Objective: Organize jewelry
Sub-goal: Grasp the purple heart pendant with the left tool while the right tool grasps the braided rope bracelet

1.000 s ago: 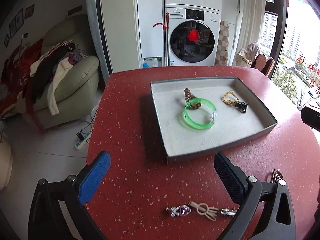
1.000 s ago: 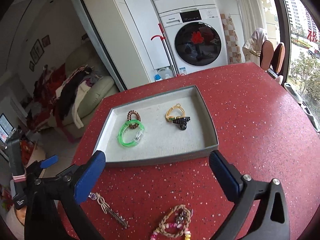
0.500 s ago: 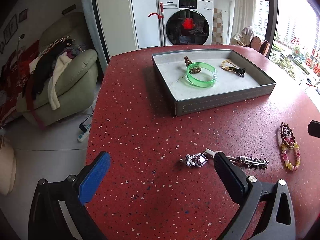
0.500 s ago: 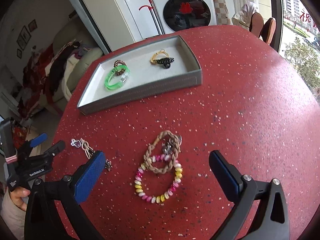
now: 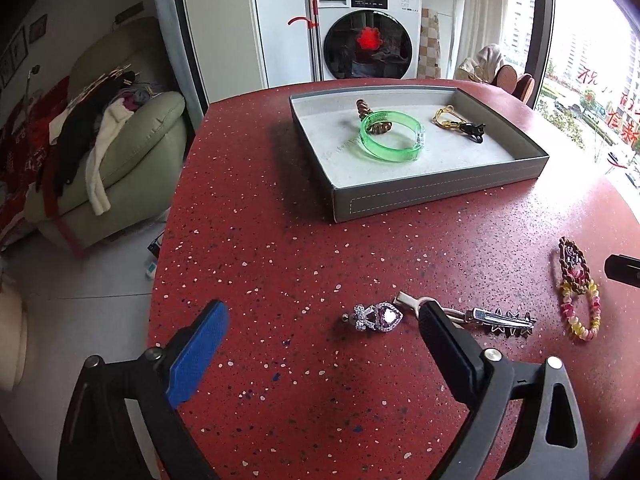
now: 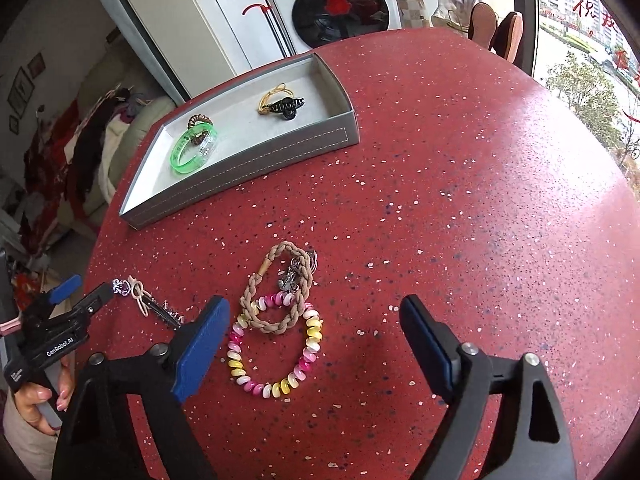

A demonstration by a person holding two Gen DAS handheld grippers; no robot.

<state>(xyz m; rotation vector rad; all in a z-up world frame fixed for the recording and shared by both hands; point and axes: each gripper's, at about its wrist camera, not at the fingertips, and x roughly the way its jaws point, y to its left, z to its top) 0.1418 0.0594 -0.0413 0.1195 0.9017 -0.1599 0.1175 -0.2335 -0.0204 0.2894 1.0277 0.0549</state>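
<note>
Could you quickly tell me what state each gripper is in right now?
Left gripper: open, holding nothing.
Right gripper: open, jaws just been closing, nothing gripped.

Two black two-finger grippers with blue pads angled steeply downward: left gripper [image 5: 320, 332] spread wide, nothing between its fingers; right gripper [image 6: 314, 322] parted, jaws just narrowing, unclamped. Bare hand [image 6: 44, 396] wrapped around the left gripper's handle.

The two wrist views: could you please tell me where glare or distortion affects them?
Left wrist view: window blown out at right, tray edges bowed by the fisheye. Right wrist view: daylight sheen on the table at right, dark corner vignetting, beaded bracelet sharp.
</note>
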